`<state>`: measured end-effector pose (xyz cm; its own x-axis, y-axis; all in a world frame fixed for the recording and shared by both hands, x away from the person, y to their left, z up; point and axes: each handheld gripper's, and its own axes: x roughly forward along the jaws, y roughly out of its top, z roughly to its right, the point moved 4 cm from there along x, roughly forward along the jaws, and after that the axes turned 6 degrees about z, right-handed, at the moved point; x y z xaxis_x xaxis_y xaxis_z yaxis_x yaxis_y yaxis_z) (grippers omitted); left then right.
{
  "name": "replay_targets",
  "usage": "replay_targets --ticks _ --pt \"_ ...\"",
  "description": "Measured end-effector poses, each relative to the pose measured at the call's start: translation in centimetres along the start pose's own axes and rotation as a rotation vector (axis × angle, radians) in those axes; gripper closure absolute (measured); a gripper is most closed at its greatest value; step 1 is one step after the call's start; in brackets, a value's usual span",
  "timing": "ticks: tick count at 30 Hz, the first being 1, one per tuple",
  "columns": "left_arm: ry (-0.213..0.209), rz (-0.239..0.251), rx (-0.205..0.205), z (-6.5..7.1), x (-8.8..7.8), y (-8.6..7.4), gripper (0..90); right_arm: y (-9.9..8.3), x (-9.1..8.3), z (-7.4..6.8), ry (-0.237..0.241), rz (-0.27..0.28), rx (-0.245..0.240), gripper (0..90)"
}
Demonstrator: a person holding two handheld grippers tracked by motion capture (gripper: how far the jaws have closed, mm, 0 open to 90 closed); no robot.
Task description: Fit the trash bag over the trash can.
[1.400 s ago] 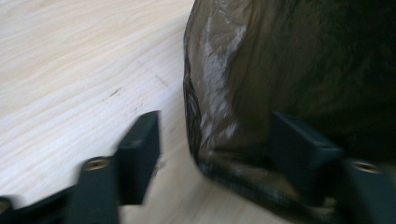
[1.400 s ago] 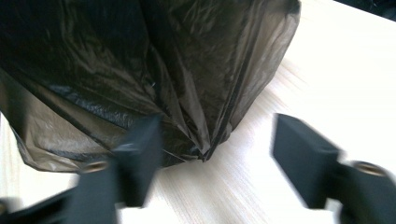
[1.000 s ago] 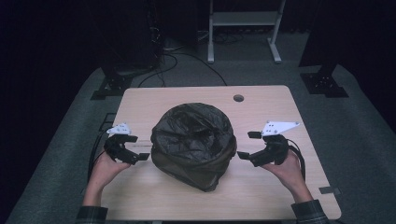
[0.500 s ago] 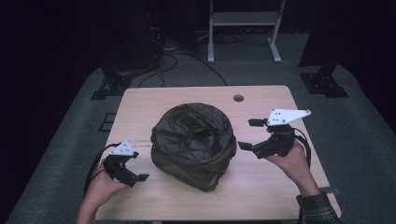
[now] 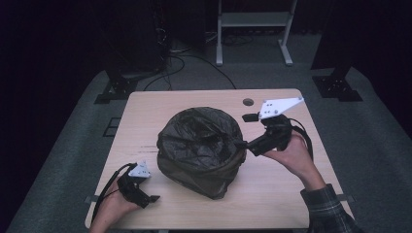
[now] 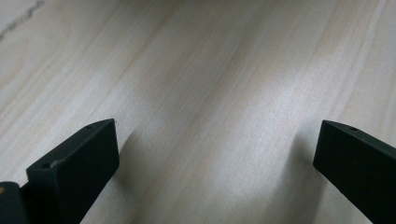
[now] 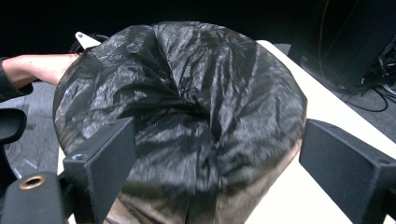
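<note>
bin bag (image 5: 201, 148): thin, soft, slippery film over a round bin, mid-table (image 5: 145, 104) | grip: pinch rim fold | right gripper (image 5: 241, 131): wide open, empty, at bag's rim | left gripper (image 5: 154, 198): wide open, empty, beside bag

Your left gripper (image 5: 148, 198) has pulled away from the crumpled black plastic bag lining a round bin (image 5: 201, 148) and dropped toward your near-left corner of the pale wooden table (image 5: 272, 194); it now sits low over bare wood, well apart from the bag. Your right gripper (image 5: 245, 131) has lifted off the table and swung in toward the bag's far right rim, its grey three-cornered plate (image 5: 278, 107) now raised and tilted. The bag's right edge now lies just beside those jaws.
</note>
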<state>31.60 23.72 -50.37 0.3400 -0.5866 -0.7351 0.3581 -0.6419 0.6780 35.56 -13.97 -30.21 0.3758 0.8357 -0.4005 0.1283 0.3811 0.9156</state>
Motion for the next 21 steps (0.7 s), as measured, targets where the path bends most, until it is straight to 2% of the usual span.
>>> replay_targets --ticks 6,10,12,17,21 --pt "0.003 0.067 0.002 0.1 0.1 -0.4 0.0 1.1 2.4 0.2 0.048 -0.092 -0.023 9.5" --pt "-0.004 0.135 0.002 0.1 0.1 -0.8 0.0 1.4 4.1 0.5 0.067 -0.156 -0.043 9.5" --pt "-0.007 0.154 0.005 0.1 0.2 -0.9 0.0 1.3 4.8 0.6 0.072 -0.193 -0.052 9.5" --pt "-0.010 0.156 0.008 0.1 0.2 -0.9 0.0 0.5 6.2 0.7 0.079 -0.267 -0.056 9.6" --pt "-0.010 0.156 0.008 0.1 0.2 -0.9 0.0 0.2 7.0 0.7 0.093 -0.305 -0.058 9.6"
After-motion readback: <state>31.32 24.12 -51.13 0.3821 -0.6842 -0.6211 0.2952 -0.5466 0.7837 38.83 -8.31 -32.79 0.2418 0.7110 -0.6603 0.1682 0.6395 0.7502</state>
